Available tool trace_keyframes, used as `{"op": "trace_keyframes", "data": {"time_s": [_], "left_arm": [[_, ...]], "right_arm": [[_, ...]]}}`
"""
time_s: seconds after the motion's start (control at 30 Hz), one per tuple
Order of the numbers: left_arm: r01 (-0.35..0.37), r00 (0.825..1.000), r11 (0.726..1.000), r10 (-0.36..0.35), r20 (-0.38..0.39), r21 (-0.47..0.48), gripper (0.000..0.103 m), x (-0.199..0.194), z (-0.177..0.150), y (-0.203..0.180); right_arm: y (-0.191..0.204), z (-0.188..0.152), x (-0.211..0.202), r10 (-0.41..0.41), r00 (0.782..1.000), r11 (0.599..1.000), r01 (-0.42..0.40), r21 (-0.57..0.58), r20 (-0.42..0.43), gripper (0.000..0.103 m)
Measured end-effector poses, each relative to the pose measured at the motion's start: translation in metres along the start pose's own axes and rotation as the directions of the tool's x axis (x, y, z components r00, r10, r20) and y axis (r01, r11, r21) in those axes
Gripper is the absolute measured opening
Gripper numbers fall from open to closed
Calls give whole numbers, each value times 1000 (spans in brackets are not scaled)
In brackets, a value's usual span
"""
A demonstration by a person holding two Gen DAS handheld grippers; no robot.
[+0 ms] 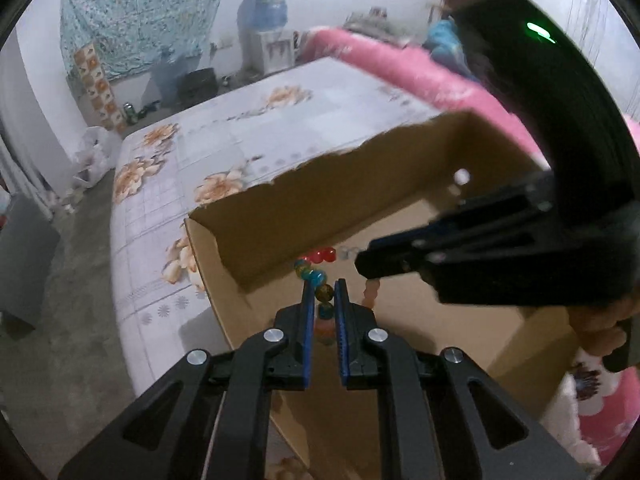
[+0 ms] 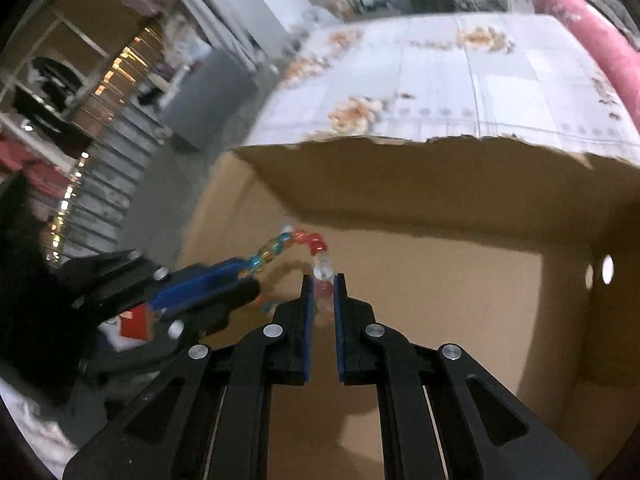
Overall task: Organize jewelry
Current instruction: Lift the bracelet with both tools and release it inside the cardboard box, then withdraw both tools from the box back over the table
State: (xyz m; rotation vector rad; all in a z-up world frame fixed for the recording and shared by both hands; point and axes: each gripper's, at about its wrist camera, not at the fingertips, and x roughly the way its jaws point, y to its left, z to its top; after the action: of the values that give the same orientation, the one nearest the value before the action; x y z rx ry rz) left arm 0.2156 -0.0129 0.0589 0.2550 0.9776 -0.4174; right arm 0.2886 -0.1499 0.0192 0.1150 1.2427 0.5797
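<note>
Bracelet [image 1: 323,280] between both tongs, mid-box [image 1: 304,196]

One open brown cardboard box [image 1: 400,208] with a torn rim, sitting on one bed with a pale floral sheet [image 1: 224,148]. One strand of coloured glass beads [image 1: 320,276] — red, blue-green, amber and orange ones visible, exact bead count unclear. Two black claws with blue pads: left claw [image 1: 324,292] and right claw [image 2: 323,280], each closed around the strand. Two round holes [image 2: 607,269] in one box wall. One pink rolled blanket [image 1: 404,68] — one blue water-dispenser bottle [image 1: 268,0] beyond.
</note>
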Motion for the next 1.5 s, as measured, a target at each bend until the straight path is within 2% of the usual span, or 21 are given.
{"op": "trace_keyframes", "data": {"time_s": [0.07,0.1,0.17,0.27,0.37,0.43,0.47,0.57,0.63,0.77,0.87,1.0,1.1,1.17,1.27,1.37,1.43,1.5], "left_arm": [[-41,999,999,41,-9,6,12,5,1,2],[-45,999,999,45,-7,3,17,6,1,4],[-45,999,999,45,9,-13,20,3,1,9],[-51,997,998,52,50,-29,26,-12,-2,14],[-51,993,997,56,101,-54,36,-35,-7,15],[-42,989,997,52,141,-69,46,-52,-12,16],[-38,986,996,50,158,-77,49,-61,-15,16],[12,972,994,14,236,-108,66,-96,-34,16],[62,960,990,-24,280,-128,78,-117,-52,19],[101,947,984,-49,316,-150,84,-142,-87,15],[119,952,981,-67,300,-156,89,-148,-116,6],[126,970,980,-88,228,-156,94,-132,-152,-18],[102,986,982,-80,143,-157,94,-101,-172,-35],[76,994,985,-63,87,-156,94,-78,-180,-44],[67,997,984,-60,47,-166,94,-49,-194,-53],[38,999,987,-41,-16,-156,94,-27,-198,-59],[16,1000,991,-19,-24,-134,94,-20,-198,-64],[-16,1000,993,14,-20,-113,95,-18,-199,-68]], "right_arm": [[-8,10,5,-4,1000,1000,5,22,-11,15],[-2,17,4,-6,1000,1000,6,24,-6,19],[-4,16,-3,0,1000,1000,-1,27,25,24],[-3,9,-18,6,998,1000,-7,22,70,26],[-1,4,-40,-1,991,1000,-2,21,133,27],[2,-9,-66,-16,978,1000,14,12,208,28],[4,-9,-74,-22,972,1000,21,7,233,32],[14,-46,-121,-37,928,998,52,-29,372,40],[19,-71,-143,-33,900,998,56,-40,435,45],[18,-134,-180,-36,845,998,60,-27,533,48],[12,-171,-183,-46,830,999,44,17,555,54],[1,-221,-165,-93,835,992,30,124,543,63],[-4,-244,-132,-144,860,978,48,203,489,69],[-4,-254,-110,-186,877,967,83,242,443,69],[1,-267,-76,-285,885,943,190,272,368,70],[4,-272,-54,-284,904,941,199,273,320,70],[7,-274,-46,-284,907,943,207,260,309,70],[11,-274,-42,-299,902,942,228,246,310,75]]}}
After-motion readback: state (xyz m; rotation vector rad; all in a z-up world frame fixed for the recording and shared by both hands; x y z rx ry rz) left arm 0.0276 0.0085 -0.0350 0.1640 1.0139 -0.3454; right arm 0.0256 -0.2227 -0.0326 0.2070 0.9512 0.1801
